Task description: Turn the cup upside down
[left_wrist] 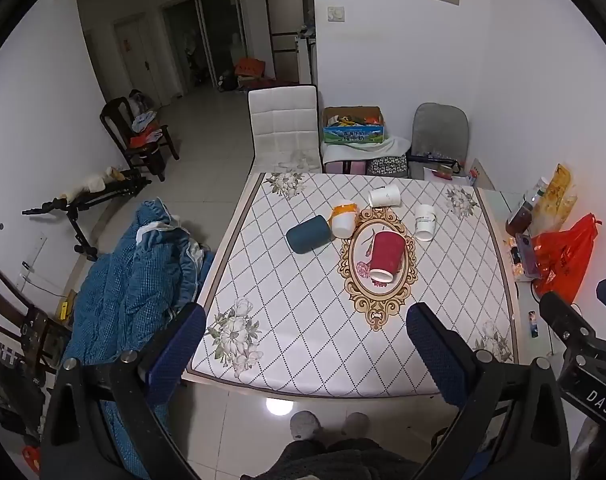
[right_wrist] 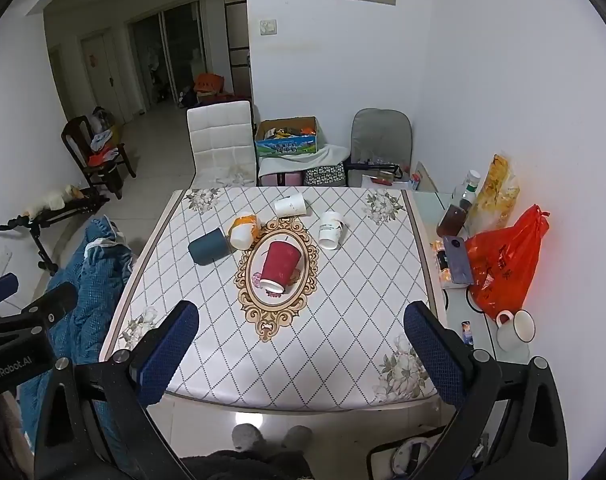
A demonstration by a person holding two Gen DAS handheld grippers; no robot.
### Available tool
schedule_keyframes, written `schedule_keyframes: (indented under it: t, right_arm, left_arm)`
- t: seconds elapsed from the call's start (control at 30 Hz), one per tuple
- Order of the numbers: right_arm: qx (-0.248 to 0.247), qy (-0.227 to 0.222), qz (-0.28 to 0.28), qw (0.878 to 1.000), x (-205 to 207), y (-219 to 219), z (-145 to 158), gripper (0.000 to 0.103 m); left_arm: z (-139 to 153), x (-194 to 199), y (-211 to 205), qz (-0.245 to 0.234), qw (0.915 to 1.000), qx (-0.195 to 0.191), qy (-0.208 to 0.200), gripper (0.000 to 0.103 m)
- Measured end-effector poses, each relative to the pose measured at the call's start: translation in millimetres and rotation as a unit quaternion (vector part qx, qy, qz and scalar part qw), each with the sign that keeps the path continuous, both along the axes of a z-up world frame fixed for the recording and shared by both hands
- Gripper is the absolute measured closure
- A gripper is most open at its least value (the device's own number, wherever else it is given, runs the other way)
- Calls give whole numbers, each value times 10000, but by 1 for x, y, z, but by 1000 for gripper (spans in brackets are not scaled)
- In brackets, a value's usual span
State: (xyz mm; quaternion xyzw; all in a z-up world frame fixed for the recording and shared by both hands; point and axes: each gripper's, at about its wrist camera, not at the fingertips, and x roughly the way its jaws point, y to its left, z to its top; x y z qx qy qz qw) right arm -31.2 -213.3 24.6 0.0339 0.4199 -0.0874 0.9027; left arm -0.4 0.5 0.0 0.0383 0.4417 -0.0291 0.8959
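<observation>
Left claw point(left_wrist: 305, 344) spread wide, nothing between the blue pads, tilted down over the near edge of the tabletop point(left_wrist: 303, 360); likewise right claw point(right_wrist: 301, 340), wide and empty, held alongside at much the same tilt. Both kept back and high, probably to take in the whole spread before committing to one cup. Straight ahead of both claws, lying on its side inside the gold oval of the cloth: red cup point(left_wrist: 385, 256), white-rimmed mouth turned toward the claws, base pointing away. Nearest and most central, so the likely one to flip; resting on its wall, so liable to roll if nudged from one side. Needs a grip across the body, then a turn to set the mouth down. Beyond it and to the left, blue cup point(left_wrist: 307, 235) on its side, touching or just beside an orange cup point(left_wrist: 344, 218), also tipped. Farther still, a white cup point(left_wrist: 384, 196) lying sideways near the far edge, and to the right another white one point(left_wrist: 425, 222), tipped toward the claws. Off to the right, well clear of the cups, red bag point(right_wrist: 505, 258) and mug point(right_wrist: 517, 330) on a side surface.
</observation>
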Motion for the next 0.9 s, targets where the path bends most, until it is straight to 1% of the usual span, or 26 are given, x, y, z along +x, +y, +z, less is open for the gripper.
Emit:
schedule_keyframes:
  t: [0.27, 0.57, 0.7, 0.87, 0.9]
  right_arm:
    - [16, 8, -34, 10000, -4, 1, 3, 0]
    - [29, 24, -6, 10000, -5, 1, 0, 0]
    - [22, 2, 11, 10000, -9, 9, 6, 0]
    - [52, 16, 19, 10000, -7, 10, 5, 0]
    - [66, 0, 15, 10000, -12, 8, 6, 0]
  left_arm:
    - [9, 2, 0, -13, 10000, 22, -36, 0]
    - [9, -2, 1, 15, 10000, 24, -76, 0]
    - [10, -2, 1, 15, 10000, 15, -85, 0]
    - [12, -1, 1, 14, 10000, 18, -84, 0]
    - [13, -1, 1, 9, 10000, 22, -80, 0]
